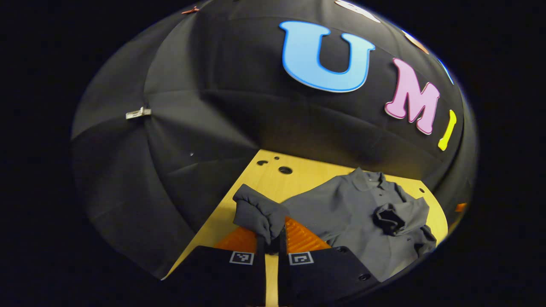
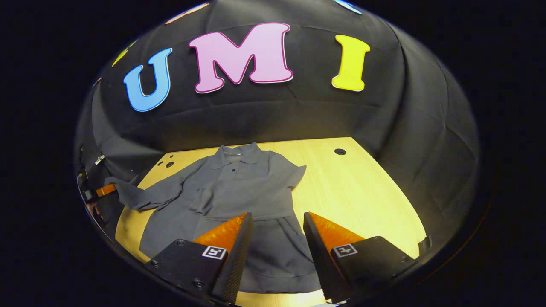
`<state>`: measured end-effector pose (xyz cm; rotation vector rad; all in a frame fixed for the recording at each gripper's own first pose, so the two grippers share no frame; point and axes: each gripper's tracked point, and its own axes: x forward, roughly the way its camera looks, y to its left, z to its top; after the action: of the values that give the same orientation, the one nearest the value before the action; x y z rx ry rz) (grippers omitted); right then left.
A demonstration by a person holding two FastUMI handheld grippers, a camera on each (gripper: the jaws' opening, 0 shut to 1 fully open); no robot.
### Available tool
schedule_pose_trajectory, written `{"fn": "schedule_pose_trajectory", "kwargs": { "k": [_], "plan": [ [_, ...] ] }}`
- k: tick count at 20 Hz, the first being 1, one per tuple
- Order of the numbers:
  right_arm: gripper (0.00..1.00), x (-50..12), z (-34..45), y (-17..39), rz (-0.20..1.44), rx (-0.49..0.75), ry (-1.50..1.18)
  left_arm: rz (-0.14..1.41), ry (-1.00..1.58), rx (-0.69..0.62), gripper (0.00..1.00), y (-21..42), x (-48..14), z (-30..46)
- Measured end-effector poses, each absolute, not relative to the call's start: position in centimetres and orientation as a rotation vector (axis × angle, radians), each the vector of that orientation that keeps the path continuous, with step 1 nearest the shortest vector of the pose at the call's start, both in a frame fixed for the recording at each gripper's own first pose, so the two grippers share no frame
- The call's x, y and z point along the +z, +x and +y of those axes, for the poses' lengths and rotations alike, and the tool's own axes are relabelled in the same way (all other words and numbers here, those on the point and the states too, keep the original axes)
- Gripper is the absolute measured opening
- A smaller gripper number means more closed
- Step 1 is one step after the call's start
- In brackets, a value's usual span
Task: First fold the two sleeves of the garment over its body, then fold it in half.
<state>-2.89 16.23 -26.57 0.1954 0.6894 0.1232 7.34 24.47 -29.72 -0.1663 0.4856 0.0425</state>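
Note:
A grey collared shirt (image 2: 243, 187) lies spread on the wooden table (image 2: 358, 187), collar toward the booth wall. One sleeve is folded across its chest, the cuff (image 1: 390, 219) resting on the body. My left gripper (image 1: 271, 245) is shut on the other sleeve (image 1: 258, 211), whose bunched cloth is raised off the table at the shirt's side. In the right gripper view that sleeve (image 2: 136, 194) stretches out to the far left, toward the left gripper (image 2: 96, 192). My right gripper (image 2: 276, 232) hovers open over the shirt's lower part, nothing between its fingers.
The tabletop has a few round holes (image 1: 285, 170) near its back edge. Black cloth walls close the booth behind and on both sides. Bare wood lies to the right of the shirt (image 2: 362, 200) in the right gripper view.

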Motion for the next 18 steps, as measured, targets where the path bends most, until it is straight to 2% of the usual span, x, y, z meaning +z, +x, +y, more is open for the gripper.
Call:
{"fn": "schedule_pose_trajectory", "kwargs": {
  "k": [5,9,10,12,18],
  "plan": [
    [0.75,-28.3,13.2,-3.5,0.711,0.114,0.187,0.43,-0.169,-0.019,0.15,9.0,-26.3,18.2],
    [0.75,-29.8,10.9,-4.0,0.731,0.1,0.192,0.424,-0.179,-0.084,0.16,10.0,-25.2,12.5],
    [0.75,-30.4,10.2,-3.8,0.736,0.096,0.191,0.424,-0.173,-0.104,0.12,10.3,-25.2,10.9],
    [0.75,-31.5,8.9,-4.1,0.754,0.087,0.192,0.43,-0.16,-0.143,0.16,10.7,-25.1,7.8],
    [0.75,-35.2,5.8,-5.5,0.819,0.068,0.201,0.437,-0.158,-0.293,0.15,10.8,-24.8,-2.1]
  ]
}}
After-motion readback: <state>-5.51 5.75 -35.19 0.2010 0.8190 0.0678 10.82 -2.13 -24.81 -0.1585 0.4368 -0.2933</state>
